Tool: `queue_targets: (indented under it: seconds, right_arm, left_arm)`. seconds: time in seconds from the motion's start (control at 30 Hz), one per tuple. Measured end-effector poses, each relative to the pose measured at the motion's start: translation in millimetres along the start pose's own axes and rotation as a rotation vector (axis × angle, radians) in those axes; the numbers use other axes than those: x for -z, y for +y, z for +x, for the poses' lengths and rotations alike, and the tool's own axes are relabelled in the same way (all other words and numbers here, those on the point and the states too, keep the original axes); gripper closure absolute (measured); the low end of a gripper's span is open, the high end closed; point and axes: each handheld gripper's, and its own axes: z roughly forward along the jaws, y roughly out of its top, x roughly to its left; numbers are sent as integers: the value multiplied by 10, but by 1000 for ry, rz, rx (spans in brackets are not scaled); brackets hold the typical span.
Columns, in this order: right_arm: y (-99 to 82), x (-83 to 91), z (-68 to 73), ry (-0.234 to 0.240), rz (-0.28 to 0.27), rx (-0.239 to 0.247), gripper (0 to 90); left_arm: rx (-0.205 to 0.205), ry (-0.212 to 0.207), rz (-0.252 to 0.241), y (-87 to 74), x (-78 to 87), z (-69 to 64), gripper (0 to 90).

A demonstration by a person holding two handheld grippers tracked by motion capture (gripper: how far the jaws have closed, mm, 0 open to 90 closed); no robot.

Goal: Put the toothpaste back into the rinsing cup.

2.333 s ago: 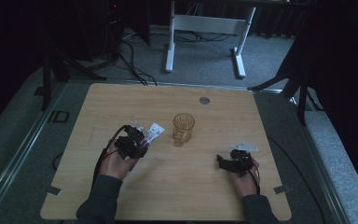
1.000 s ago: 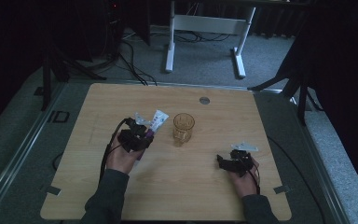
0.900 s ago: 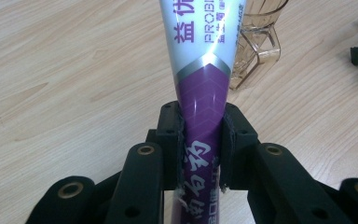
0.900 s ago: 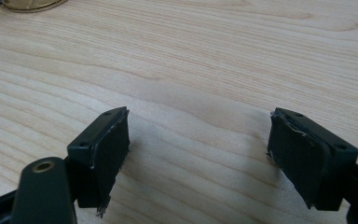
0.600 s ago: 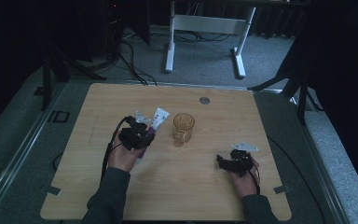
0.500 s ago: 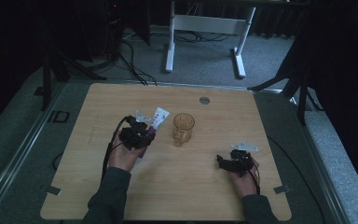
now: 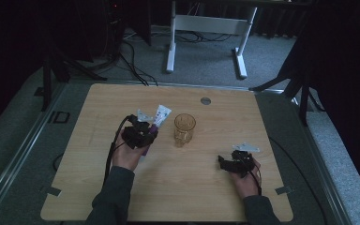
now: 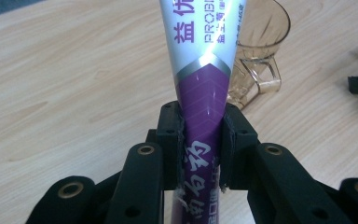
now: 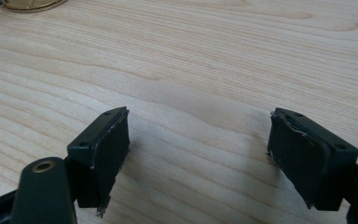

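Lower centre of the high view: two sleeved forearms enter from the bottom edge. At lower right, the right tongs rest low over the bench, jaws spread wide and grasping nothing; in the right gripper view the two black pads stand well apart with bare wood grain between them. At centre left of the high view, the left tongs are clenched on a toothpaste tube. In the left gripper view the pads press both sides of the tube's purple lower section, and its white upper part, bearing purple lettering, widens toward the top edge of the frame. In the high view the tube slants up and to the right, its flat end near the glass mug. The mug, amber-tinted and handled, stands upright on the bench just right of the tube, at frame centre. Beyond it, near the bench's far edge, lies a small round grey disc. At the top of the frame, a white stand rests on the grey floor.
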Motion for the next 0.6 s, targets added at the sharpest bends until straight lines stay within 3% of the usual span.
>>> queue_targets:
  seconds: [0.27,0.6]
  right_arm:
    - [0,0,0,0,0,0,205]
    - [0,0,0,0,0,0,205]
  left_arm:
    - [0,4,-45,0,7,15,728]
    - [9,15,-63,14,-2,34,729]
